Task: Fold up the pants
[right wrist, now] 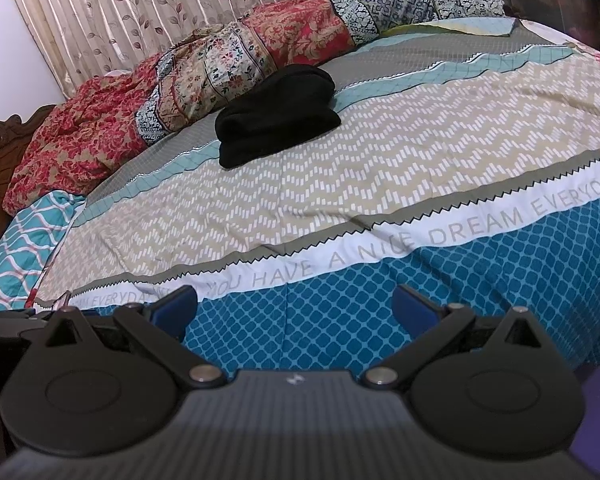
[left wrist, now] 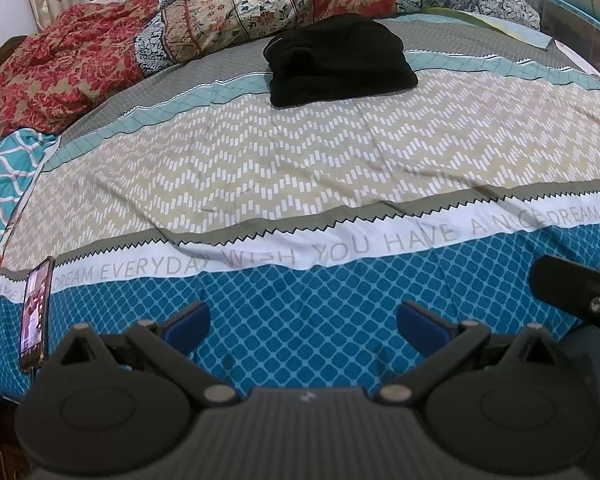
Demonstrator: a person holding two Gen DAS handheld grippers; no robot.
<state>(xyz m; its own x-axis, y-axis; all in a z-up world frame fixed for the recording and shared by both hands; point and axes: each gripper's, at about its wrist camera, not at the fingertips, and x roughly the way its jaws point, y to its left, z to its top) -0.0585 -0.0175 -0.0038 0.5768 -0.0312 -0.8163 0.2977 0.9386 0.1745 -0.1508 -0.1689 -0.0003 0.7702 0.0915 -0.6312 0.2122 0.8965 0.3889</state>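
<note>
The patterned bed sheet (left wrist: 260,168) lies open up to the folded black fabric pants (left wrist: 340,64); crumpled floral quilts (left wrist: 228,12) block beyond, a smartphone (left wrist: 36,316) left.

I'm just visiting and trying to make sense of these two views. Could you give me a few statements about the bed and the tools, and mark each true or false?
1. The black pants lie in a folded bundle on the bedspread. True.
2. The left tool is clamped on the pants. False: it is open, holds nothing, and sits over the blue band near the bed's edge, far from them.
3. A phone lies near the left edge of the bed. True.
4. The right tool is shut. False: its jaws stand wide apart.
5. The pants rest on top of the patterned quilt. False: they lie in front of it, on the bedspread.
</note>
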